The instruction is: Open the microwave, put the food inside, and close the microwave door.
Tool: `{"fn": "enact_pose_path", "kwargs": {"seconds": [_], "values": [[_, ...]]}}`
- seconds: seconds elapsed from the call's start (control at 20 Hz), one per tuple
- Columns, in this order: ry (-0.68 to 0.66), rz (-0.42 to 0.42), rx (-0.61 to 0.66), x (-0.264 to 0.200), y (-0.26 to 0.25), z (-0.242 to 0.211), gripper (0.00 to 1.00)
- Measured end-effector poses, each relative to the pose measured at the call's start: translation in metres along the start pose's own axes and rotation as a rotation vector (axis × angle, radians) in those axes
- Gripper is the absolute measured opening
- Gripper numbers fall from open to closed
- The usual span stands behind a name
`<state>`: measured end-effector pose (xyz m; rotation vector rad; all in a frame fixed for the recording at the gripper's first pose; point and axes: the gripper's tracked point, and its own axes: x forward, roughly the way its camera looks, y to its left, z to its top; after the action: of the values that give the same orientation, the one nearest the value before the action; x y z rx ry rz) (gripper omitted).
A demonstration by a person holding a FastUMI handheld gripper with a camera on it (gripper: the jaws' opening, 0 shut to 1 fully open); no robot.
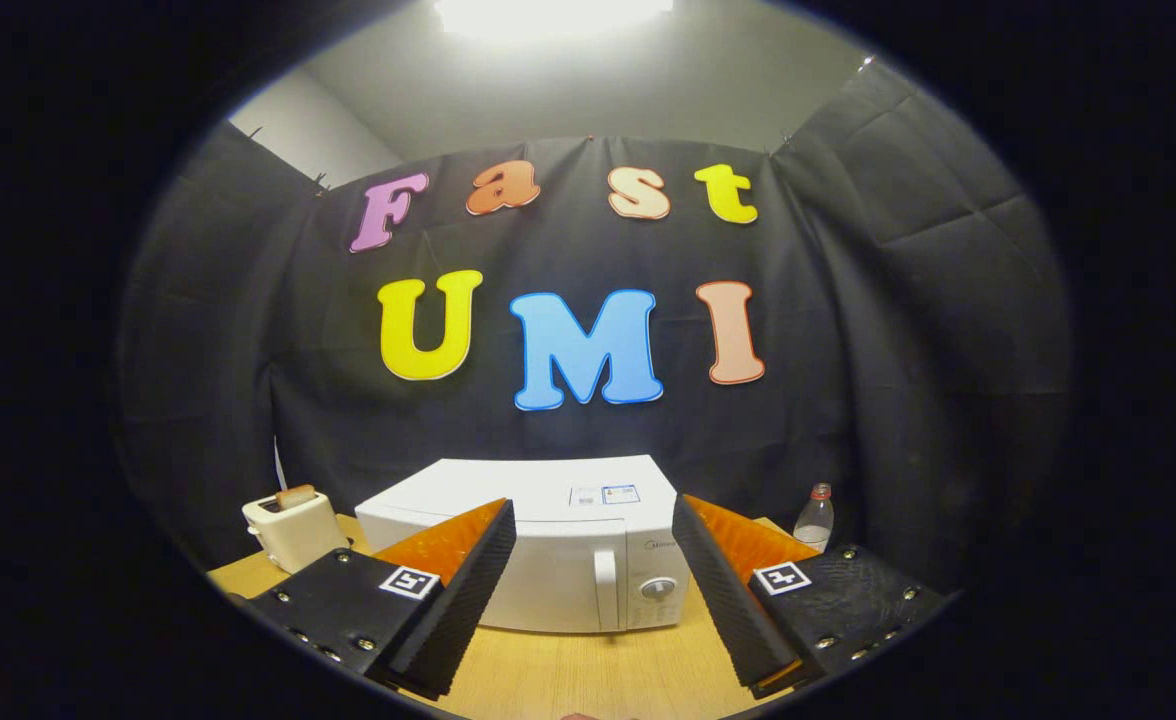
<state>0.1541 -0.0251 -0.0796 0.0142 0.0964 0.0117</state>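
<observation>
Pale wooden tabletop point(588, 670) runs from the near edge back to the black cloth wall, and on it, beyond the fingers, stands the boxy white microwave with a smooth glossy shell point(548, 545), its door shut. The gripper point(594, 560) hangs in front of it with its fingers spread wide and holding nothing; the microwave's front shows in the gap between them. A slim white upright bar handle point(605, 590) sits toward the right of the door, just left of a round white control dial point(657, 588). To judge by its look, the oven is heavy and stiff and should stay put under a gentle pull, but the handle is hard, smooth plastic and likely slippery, so the best hold is across the bar's middle, one finger on each side, pulling outward so the door swings on its left hinge. Far left of the microwave stands a small cream toaster point(293, 530) with a browned slice of toast point(295, 495) poking out of its slot, probably the food: light, dry and crumbly, so it wants a soft pinch on its flat faces. Near the far right stands a clear plastic bottle with a red cap point(814, 520)
</observation>
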Motion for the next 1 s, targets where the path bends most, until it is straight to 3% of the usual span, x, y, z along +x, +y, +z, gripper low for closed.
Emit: {"fn": "enact_pose_path", "kwargs": {"seconds": [0.45, 0.7, 1.0], "values": [[0.131, -0.013, 0.0, 0.07, -0.015, -0.076, 0.99], [0.219, -0.009, -0.003, 0.096, -0.016, -0.12, 0.86], [0.302, 0.015, 0.007, 0.112, -0.011, -0.158, 0.84]]}}
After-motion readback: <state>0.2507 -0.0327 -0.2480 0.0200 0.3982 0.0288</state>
